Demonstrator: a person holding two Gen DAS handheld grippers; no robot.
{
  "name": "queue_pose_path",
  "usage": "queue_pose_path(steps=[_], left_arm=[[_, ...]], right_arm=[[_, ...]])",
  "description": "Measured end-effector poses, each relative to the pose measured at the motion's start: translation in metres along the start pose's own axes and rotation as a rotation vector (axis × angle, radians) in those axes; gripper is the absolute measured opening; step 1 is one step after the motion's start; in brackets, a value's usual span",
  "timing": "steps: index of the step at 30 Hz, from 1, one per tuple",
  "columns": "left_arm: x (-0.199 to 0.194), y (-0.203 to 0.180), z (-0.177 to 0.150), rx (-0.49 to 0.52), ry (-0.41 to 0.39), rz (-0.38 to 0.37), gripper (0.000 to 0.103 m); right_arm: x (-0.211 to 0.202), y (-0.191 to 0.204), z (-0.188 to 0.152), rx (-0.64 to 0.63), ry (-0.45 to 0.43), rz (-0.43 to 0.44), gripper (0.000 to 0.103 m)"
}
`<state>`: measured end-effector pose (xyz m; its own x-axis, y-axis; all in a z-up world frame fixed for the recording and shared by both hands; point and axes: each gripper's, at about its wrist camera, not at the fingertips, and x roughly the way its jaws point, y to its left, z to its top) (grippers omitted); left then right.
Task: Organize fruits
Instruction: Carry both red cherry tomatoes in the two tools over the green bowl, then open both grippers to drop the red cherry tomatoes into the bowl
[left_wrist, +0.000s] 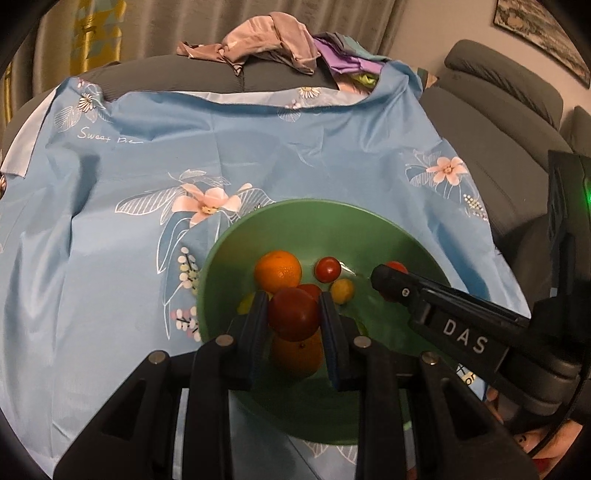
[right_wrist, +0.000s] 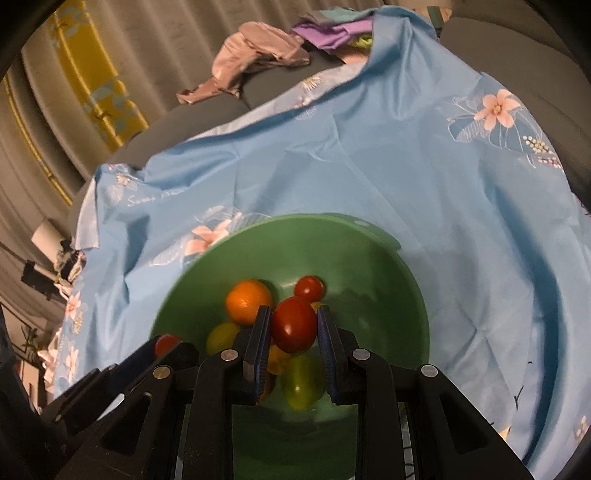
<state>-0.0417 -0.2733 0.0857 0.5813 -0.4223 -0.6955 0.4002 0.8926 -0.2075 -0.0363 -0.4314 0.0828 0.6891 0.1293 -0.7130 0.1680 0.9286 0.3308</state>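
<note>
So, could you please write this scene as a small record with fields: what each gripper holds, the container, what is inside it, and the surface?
left gripper: shut on a red tomato, above the bowl
right gripper: shut on a second red tomato, above the bowl
container: green bowl
inside bowl: orange, small red tomato, small yellow fruit, others partly hidden
surface: blue floral cloth

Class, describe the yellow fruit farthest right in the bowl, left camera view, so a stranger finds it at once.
Find the round green plastic bowl on the blue floral cloth. Inside lies a small round yellow fruit, just below a small red tomato; it is far smaller than the large orange to its left.
</note>
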Motion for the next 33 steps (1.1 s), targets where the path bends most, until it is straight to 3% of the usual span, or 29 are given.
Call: queue_pose_path(steps=[23, 27, 31, 33], left_arm=[[0.021, -0.008, -0.008, 0.027, 0.075, -0.017, 0.029], [0.011, -0.007, -0.006, 0.016, 0.051, -0.028, 0.061], [-0.002, -0.005, -0.003, 0.018, 0.029, -0.005, 0.075], [-0.009, -0.002, -0.002, 0.012, 0.012, 0.005, 0.080]], right_arm=[[0.008, -0.004, -0.002, -0.017, 0.041, -0.075, 0.027], [0.006, -0.004, 0.000, -0.013, 0.044, -0.079, 0.029], [-0.004, -0.005, 0.001, 0.001, 0.008, -0.072, 0.050], [-0.011, -0.004, 0.002, 0.000, -0.016, -0.076, 0.054]])
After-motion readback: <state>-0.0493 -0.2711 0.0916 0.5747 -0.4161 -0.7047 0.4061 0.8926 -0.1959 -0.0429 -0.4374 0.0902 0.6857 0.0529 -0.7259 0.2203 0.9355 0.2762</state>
